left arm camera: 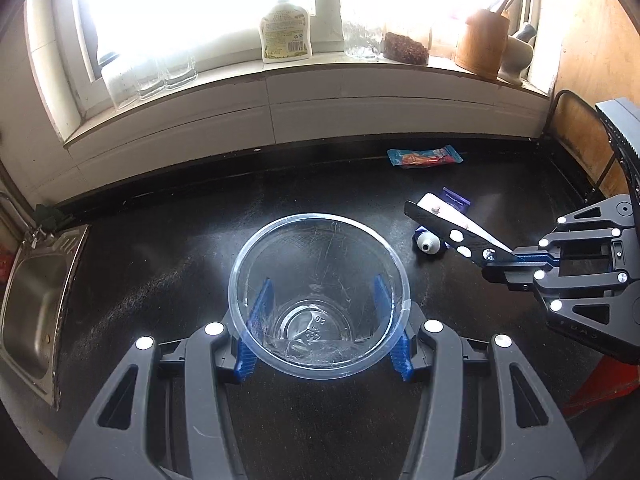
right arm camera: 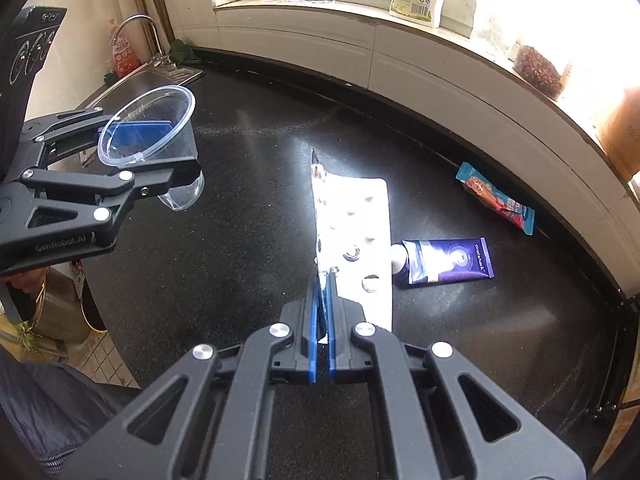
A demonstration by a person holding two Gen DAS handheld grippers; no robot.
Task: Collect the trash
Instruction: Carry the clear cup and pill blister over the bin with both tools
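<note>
Currently a clear plastic cup [left arm camera: 320, 300] is being pinched between the blue pads of the left tool [left arm camera: 322, 328] and held above the dark bench [left arm camera: 160, 260]. A silver pill sheet [right arm camera: 354, 236] is being gripped by the right tool [right arm camera: 322, 300], whose pads are pressed together on its edge, and it is being carried off the bench. A purple tube [right arm camera: 448, 262] and a blue-and-orange wrapper [right arm camera: 496, 198] are lying on the bench near the windowsill [right arm camera: 400, 24], just apart from each other. A steel sink [left arm camera: 36, 300] is seen at the bench's end.
</note>
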